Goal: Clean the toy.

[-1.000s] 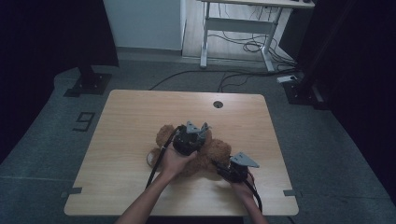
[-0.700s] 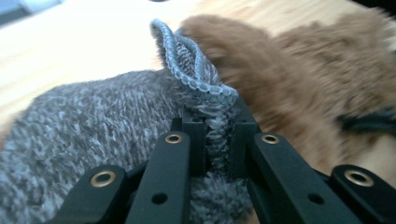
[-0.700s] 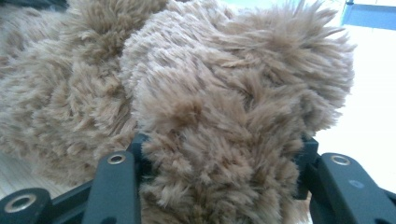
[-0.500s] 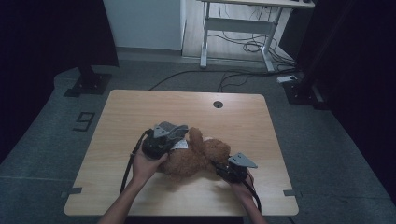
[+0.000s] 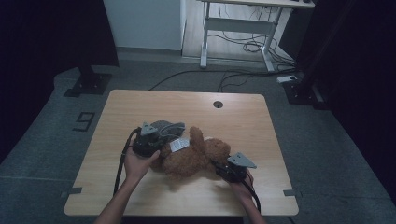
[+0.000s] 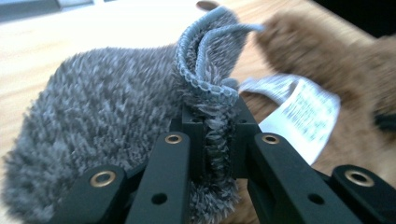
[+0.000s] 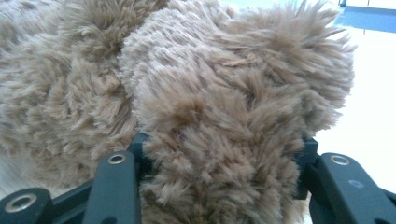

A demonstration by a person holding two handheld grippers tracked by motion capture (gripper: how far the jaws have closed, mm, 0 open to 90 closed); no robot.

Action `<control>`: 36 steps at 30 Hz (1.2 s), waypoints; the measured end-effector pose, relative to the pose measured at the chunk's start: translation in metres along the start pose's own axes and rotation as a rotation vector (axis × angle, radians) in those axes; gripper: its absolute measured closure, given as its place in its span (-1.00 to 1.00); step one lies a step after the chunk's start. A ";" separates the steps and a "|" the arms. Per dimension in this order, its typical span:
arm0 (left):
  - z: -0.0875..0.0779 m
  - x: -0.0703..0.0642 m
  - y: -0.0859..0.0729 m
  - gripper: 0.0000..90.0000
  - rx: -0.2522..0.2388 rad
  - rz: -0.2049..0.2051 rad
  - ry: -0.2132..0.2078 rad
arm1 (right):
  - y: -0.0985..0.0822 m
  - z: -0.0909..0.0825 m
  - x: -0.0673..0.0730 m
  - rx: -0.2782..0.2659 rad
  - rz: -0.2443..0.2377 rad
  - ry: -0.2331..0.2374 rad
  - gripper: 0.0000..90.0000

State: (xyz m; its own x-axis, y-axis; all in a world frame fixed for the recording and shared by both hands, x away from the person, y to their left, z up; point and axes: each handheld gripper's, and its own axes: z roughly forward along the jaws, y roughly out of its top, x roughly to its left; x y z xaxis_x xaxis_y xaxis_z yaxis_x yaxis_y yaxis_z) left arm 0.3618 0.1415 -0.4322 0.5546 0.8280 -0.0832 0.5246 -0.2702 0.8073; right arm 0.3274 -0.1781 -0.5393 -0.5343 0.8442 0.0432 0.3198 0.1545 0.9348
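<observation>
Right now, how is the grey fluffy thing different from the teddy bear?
The grey fluffy cloth is grey; the teddy bear is brown. The cloth is smaller than the bear. The left gripper pinches the cloth's stitched edge; the right gripper squeezes a thick, furry part of the bear. Both are fluffy.

Teddy bear [image 5: 196, 156]: lying lower centre of the high view, on the worktop [image 5: 140, 112].
Fuzzy cloth [image 5: 166, 127]: just left of the bear, touching it.
Tag [image 5: 179, 145]: between cloth and bear.
</observation>
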 end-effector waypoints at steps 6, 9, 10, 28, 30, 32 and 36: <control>0.017 -0.031 0.030 0.79 0.002 0.050 -0.059 | -0.002 -0.001 0.000 -0.011 -0.002 0.005 0.02; 0.037 -0.040 0.033 0.79 0.055 0.033 -0.110 | -0.003 -0.004 -0.001 -0.014 -0.004 0.013 0.00; 0.044 -0.042 0.032 0.79 0.075 0.025 -0.128 | -0.003 -0.004 -0.002 -0.011 -0.002 0.020 -0.02; 0.025 -0.064 -0.020 0.80 -0.004 0.068 -0.193 | 0.039 -0.031 -0.015 -0.011 0.107 0.096 -0.76; 0.021 -0.069 -0.024 0.80 -0.017 0.087 -0.189 | 0.045 -0.025 -0.014 0.008 0.108 0.109 -0.83; 0.018 -0.072 -0.027 0.80 -0.025 0.091 -0.194 | 0.047 -0.017 -0.010 0.058 0.076 0.115 -0.90; 0.013 -0.074 -0.035 0.80 -0.045 0.092 -0.211 | 0.038 -0.001 -0.003 0.168 0.040 0.125 -1.00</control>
State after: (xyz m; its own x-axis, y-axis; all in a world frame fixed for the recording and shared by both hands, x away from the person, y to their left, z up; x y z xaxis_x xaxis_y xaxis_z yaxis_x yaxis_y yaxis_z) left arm 0.3103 0.0833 -0.4620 0.7240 0.6784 -0.1246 0.4389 -0.3138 0.8419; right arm 0.3407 -0.1755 -0.5037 -0.6080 0.7829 0.1323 0.4632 0.2144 0.8599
